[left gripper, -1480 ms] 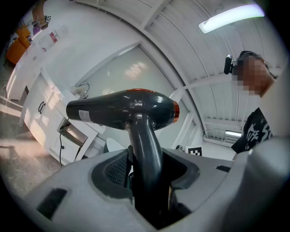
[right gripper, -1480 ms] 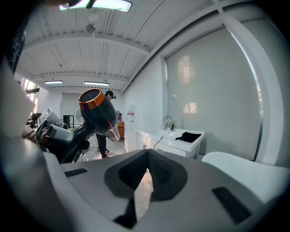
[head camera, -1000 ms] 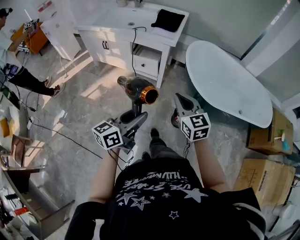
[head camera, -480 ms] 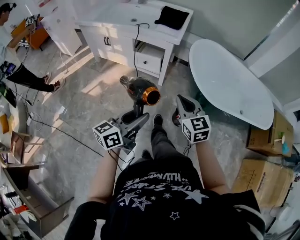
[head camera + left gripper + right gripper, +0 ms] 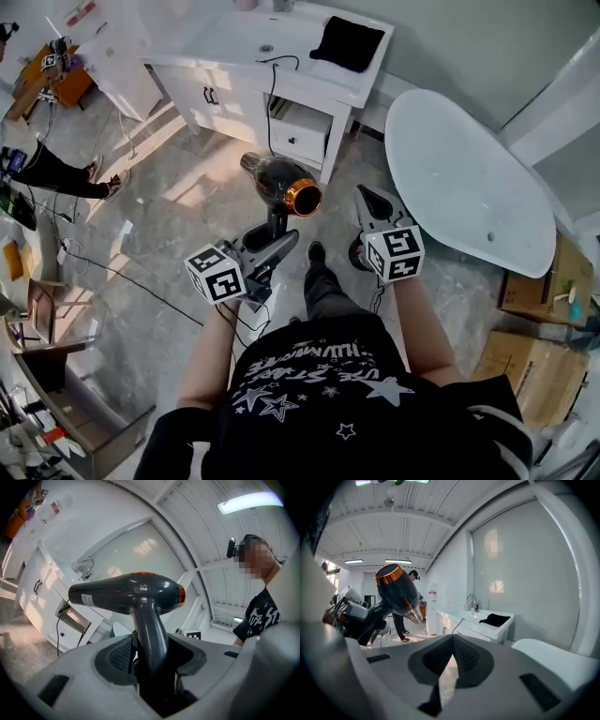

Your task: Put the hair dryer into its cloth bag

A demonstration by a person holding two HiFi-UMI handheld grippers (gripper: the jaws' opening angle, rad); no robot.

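Open for movement mostly at 9 to 11 o'clock in the head view, over grey marble floor (image 5: 178, 202) crossed by thin cables (image 5: 131, 274). Hemmed in at 1 to 3 o'clock by the white oval bathtub (image 5: 459, 173), with its near rim just beyond the right gripper (image 5: 367, 199). Closed off at 12 o'clock by the white vanity (image 5: 234, 42), with a drawer (image 5: 300, 131) standing ajar at its front corner, a short way past the hair dryer (image 5: 284, 183). Boxed in at 4 o'clock by cardboard boxes (image 5: 534, 361). Only a narrow floor gap at 1 o'clock, between vanity corner and bathtub.

Reaching forward from 6 o'clock with both forearms, side by side and apart. Clamped with the left gripper (image 5: 281, 239) on the dryer's handle, with the barrel beyond the jaw tips toward 12 o'clock and its copper-ringed end turned toward 4 o'clock. Pressed fully together and empty at the right gripper, tipped slightly downward, at the dryer's 3 o'clock and clear of it.

Lying on the vanity top near its right end, at 12 to 1 o'clock: the black cloth bag (image 5: 347, 42), well apart from the dryer.
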